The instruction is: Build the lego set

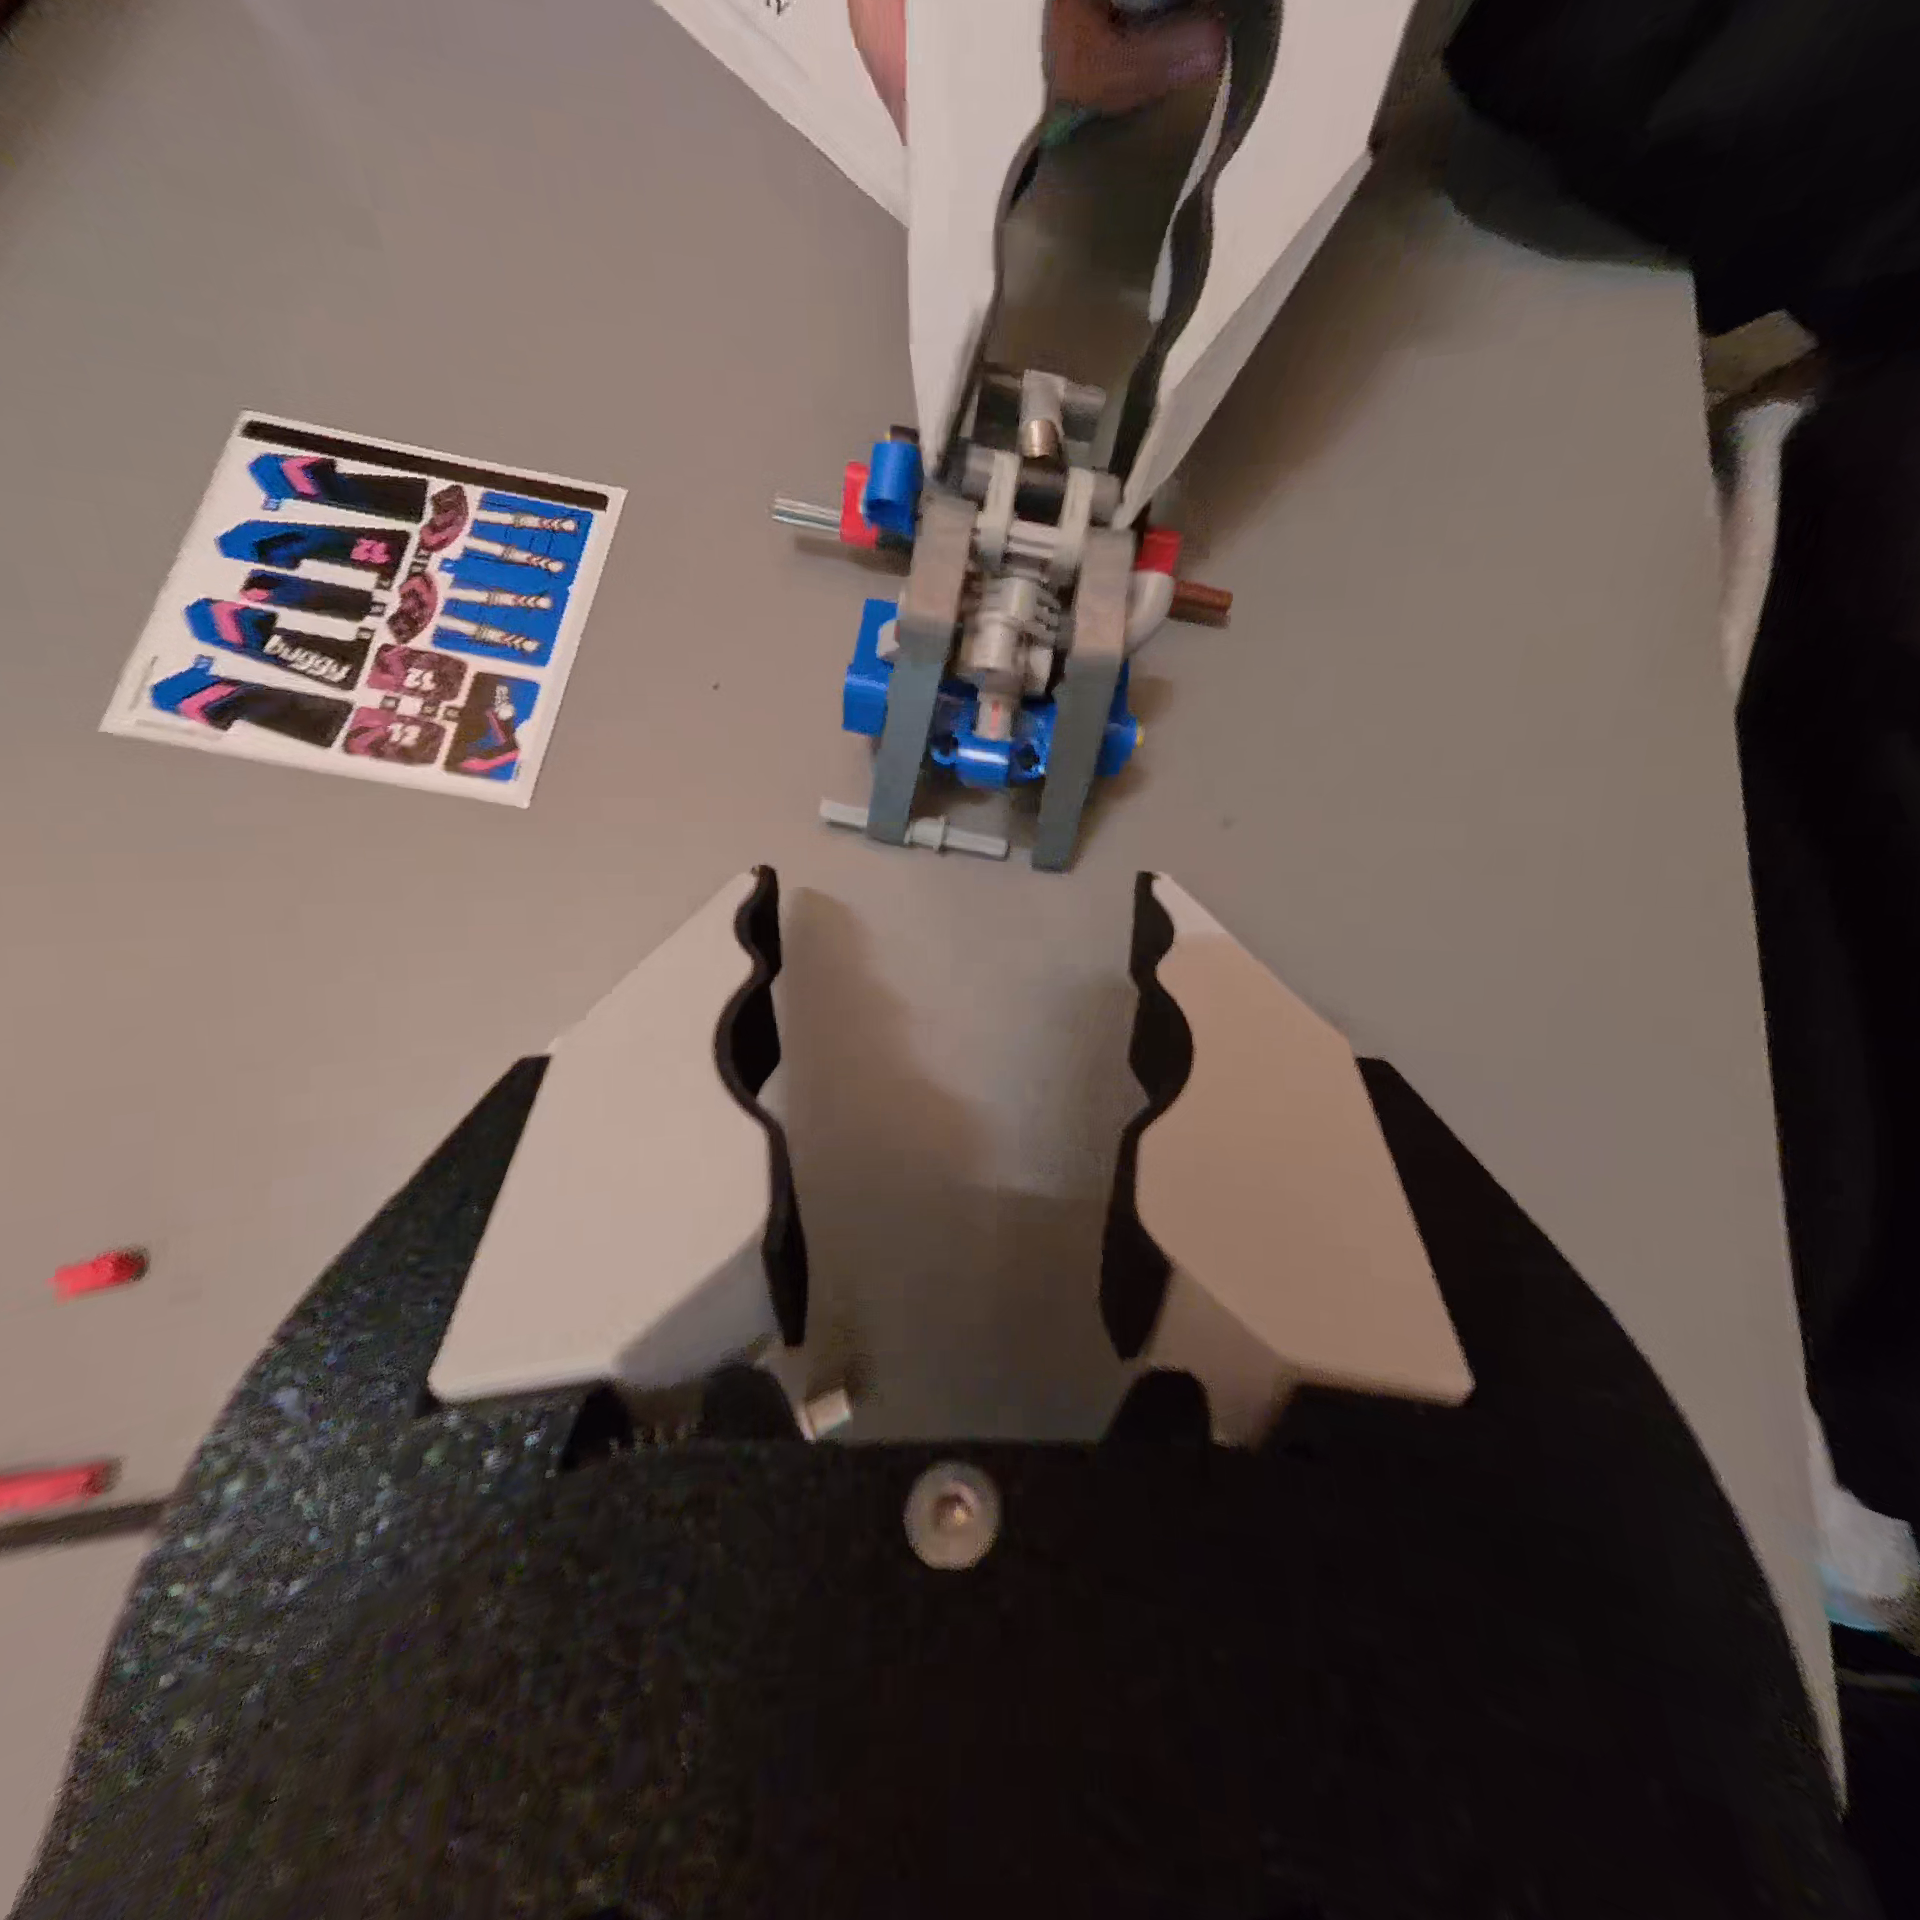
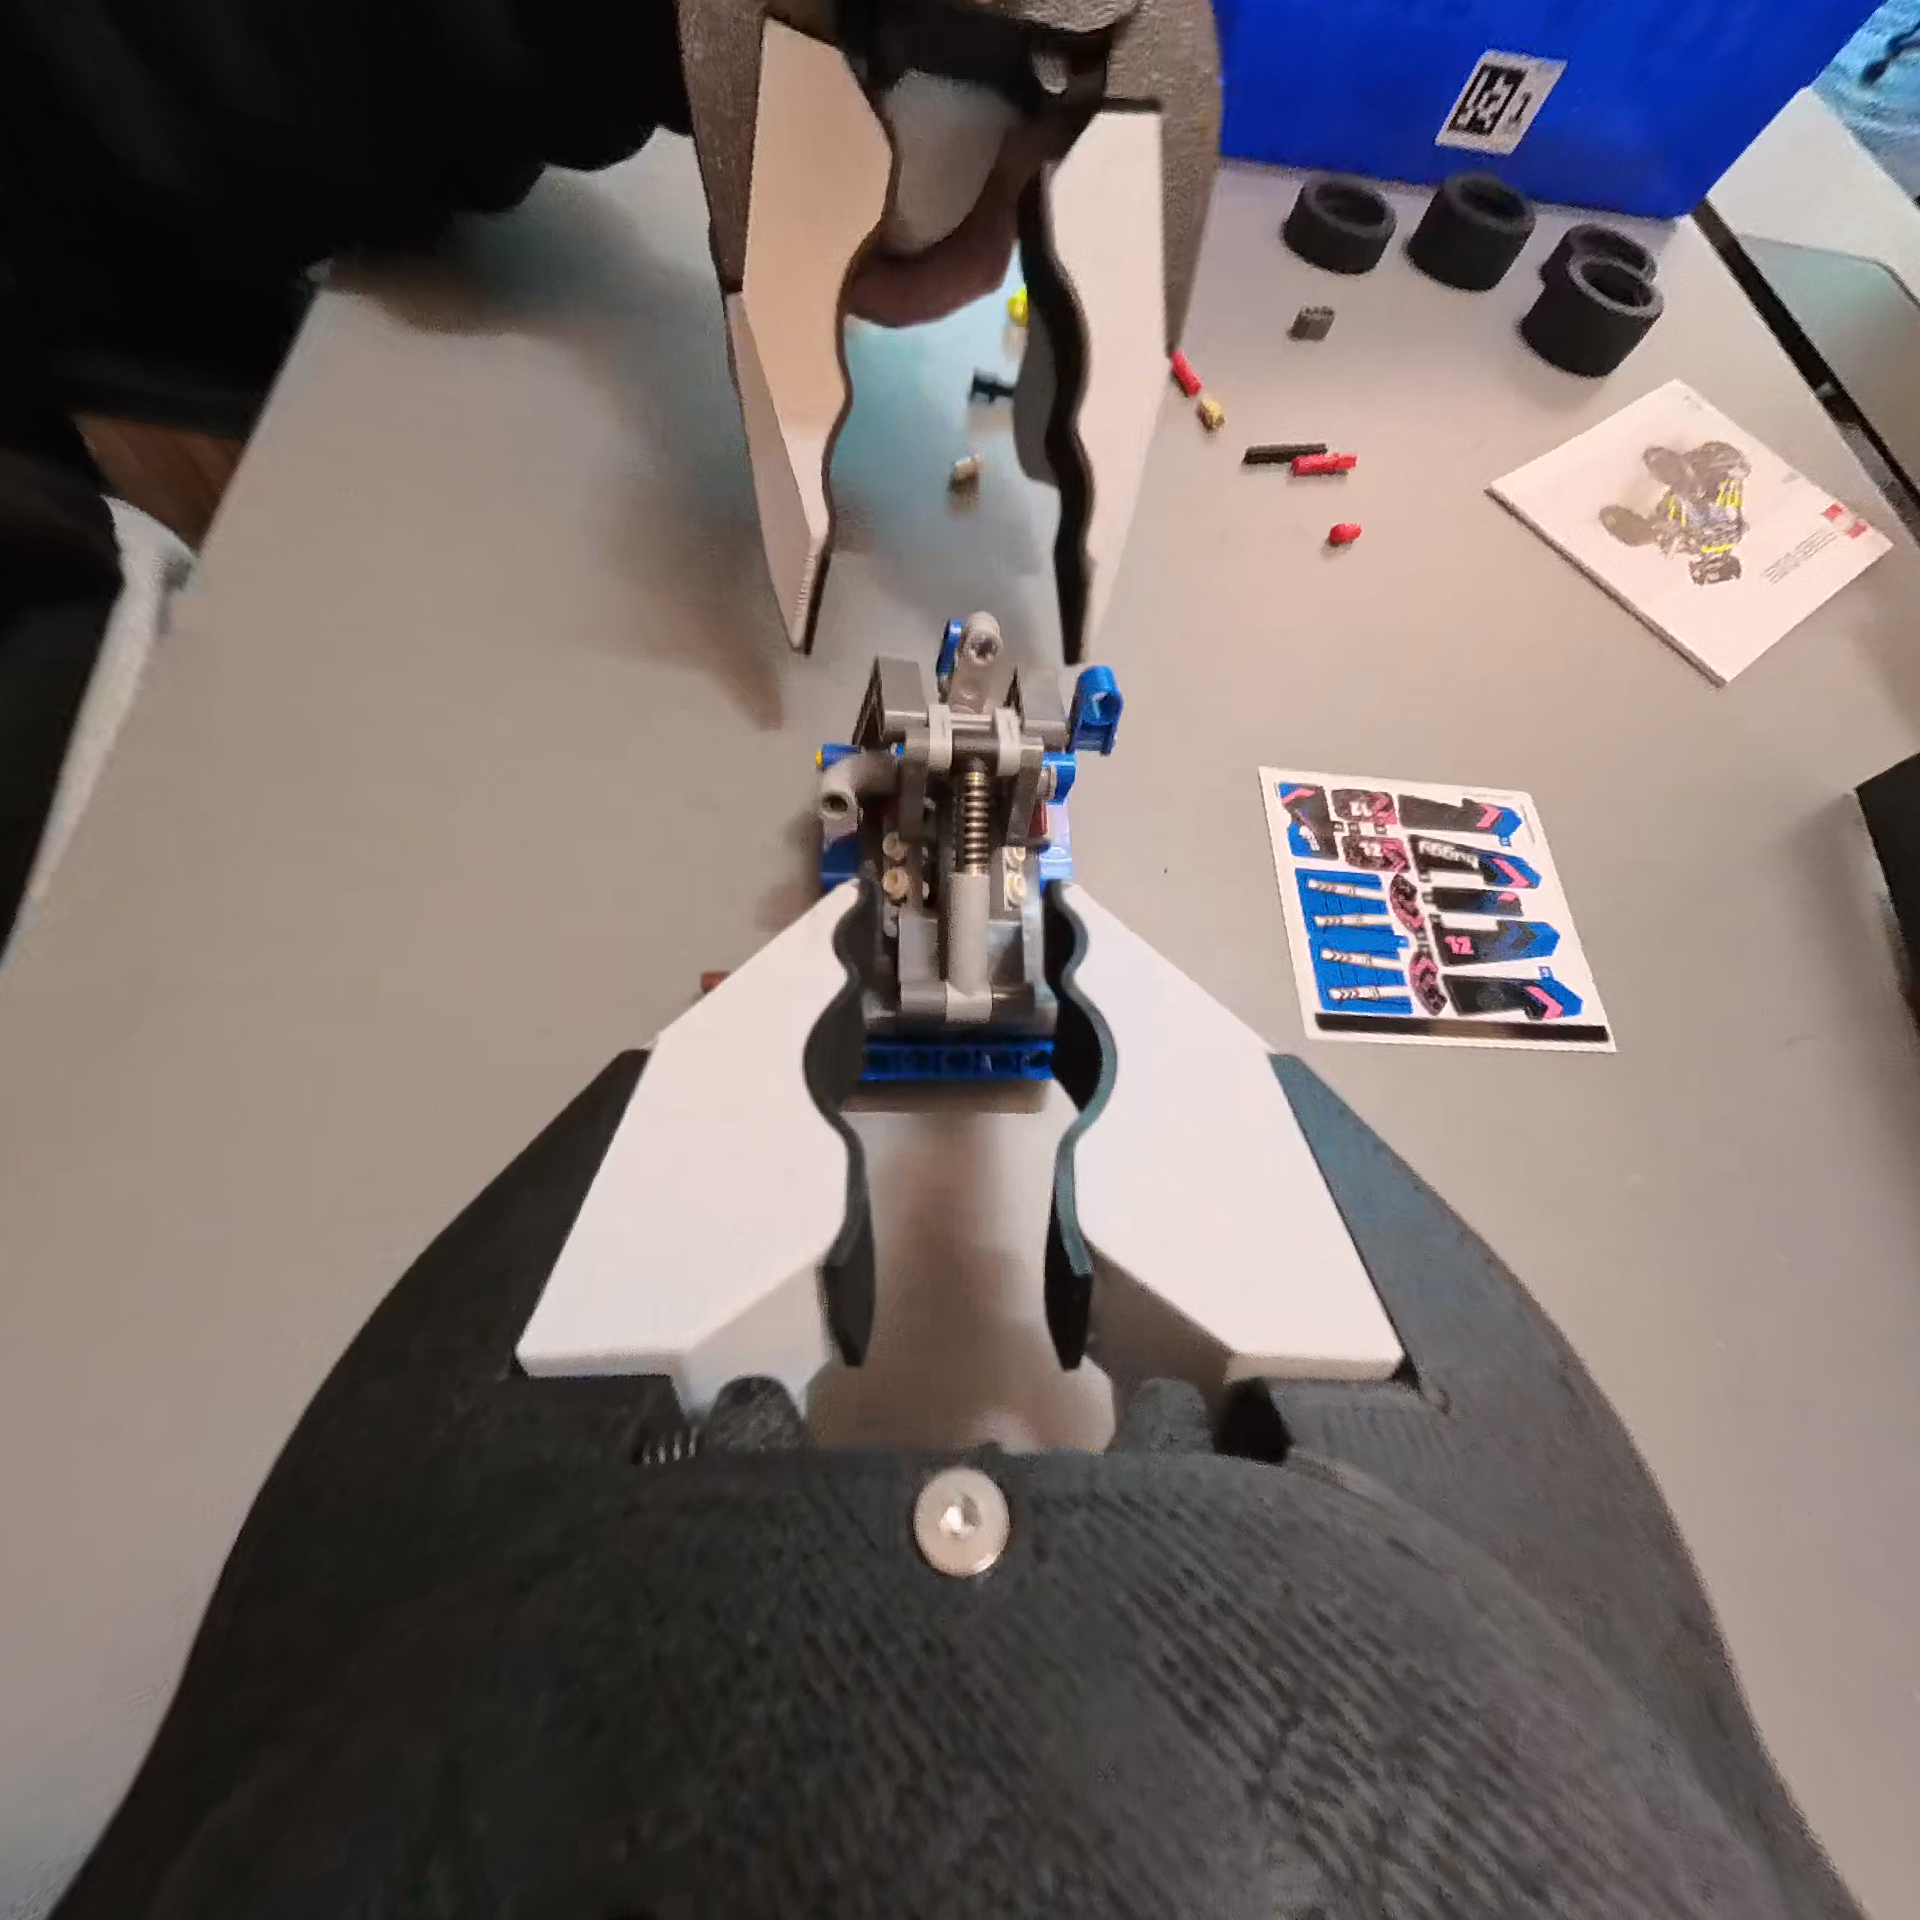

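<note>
Your right gripper (image 2: 961,914) has its fingers closed on the sides of the half-built blue and grey lego chassis (image 2: 961,831), which rests on the grey table (image 2: 416,831) about midway across it; your left gripper (image 1: 951,883) hangs spread wide and empty just short of the model's other end, not touching it. The likely trouble is the loose-looking hardware: a light grey axle pin (image 1: 914,831) lies right at the foot of the chassis, and a brown axle (image 1: 1200,601) and a metal-coloured one (image 1: 805,511) stick out sideways, so a careless closing or sideways nudge could knock them out or twist the frame against your hold. The exposed spring shock (image 2: 971,821) on top could also pop if you press down on it. On the right gripper's right you have the sticker sheet (image 2: 1434,904) near, then the instruction booklet (image 2: 1704,530), small red pins (image 2: 1320,462) and black tyres (image 2: 1470,229) further off. The table edge (image 2: 239,436) runs close on the other side, so anything flicked that way probably drops to the floor.
</note>
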A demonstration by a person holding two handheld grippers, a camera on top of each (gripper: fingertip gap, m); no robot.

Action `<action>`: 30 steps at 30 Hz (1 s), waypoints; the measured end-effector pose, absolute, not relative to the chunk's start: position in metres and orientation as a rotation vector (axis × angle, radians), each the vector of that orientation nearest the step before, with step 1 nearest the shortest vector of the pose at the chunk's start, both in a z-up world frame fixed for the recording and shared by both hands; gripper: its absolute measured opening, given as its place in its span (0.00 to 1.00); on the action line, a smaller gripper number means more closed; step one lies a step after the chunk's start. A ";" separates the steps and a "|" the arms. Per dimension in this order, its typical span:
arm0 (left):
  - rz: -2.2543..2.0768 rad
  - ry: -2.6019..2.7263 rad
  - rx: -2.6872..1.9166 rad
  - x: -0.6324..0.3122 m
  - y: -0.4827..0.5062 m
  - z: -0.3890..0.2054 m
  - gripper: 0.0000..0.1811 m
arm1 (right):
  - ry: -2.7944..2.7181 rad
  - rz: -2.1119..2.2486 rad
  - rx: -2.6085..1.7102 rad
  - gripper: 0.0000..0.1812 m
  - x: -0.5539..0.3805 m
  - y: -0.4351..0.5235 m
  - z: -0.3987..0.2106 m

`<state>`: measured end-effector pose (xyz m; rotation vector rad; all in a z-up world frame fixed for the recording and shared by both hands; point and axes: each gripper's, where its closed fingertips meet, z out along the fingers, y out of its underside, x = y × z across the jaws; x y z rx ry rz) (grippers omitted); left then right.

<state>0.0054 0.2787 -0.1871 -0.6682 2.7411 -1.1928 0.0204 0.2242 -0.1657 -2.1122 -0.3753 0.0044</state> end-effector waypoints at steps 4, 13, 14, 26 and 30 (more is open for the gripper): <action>-1.166 2.776 -0.620 0.010 0.265 -0.200 0.38 | -0.410 -0.039 -2.135 0.12 0.026 0.222 -0.168; -1.095 2.708 -0.602 -0.003 0.252 -0.203 0.33 | 0.004 -0.234 -2.260 0.10 0.013 0.187 -0.154; -1.109 2.729 -0.560 -0.012 0.247 -0.203 0.31 | 0.053 -0.186 -2.269 0.06 -0.005 0.187 -0.157; -1.200 2.735 -0.557 -0.018 0.232 -0.200 0.17 | 0.485 -0.071 -2.231 0.11 -0.030 0.173 -0.195; -1.212 2.735 -0.545 -0.022 0.219 -0.201 0.09 | 0.470 -0.072 -2.226 0.11 -0.028 0.179 -0.198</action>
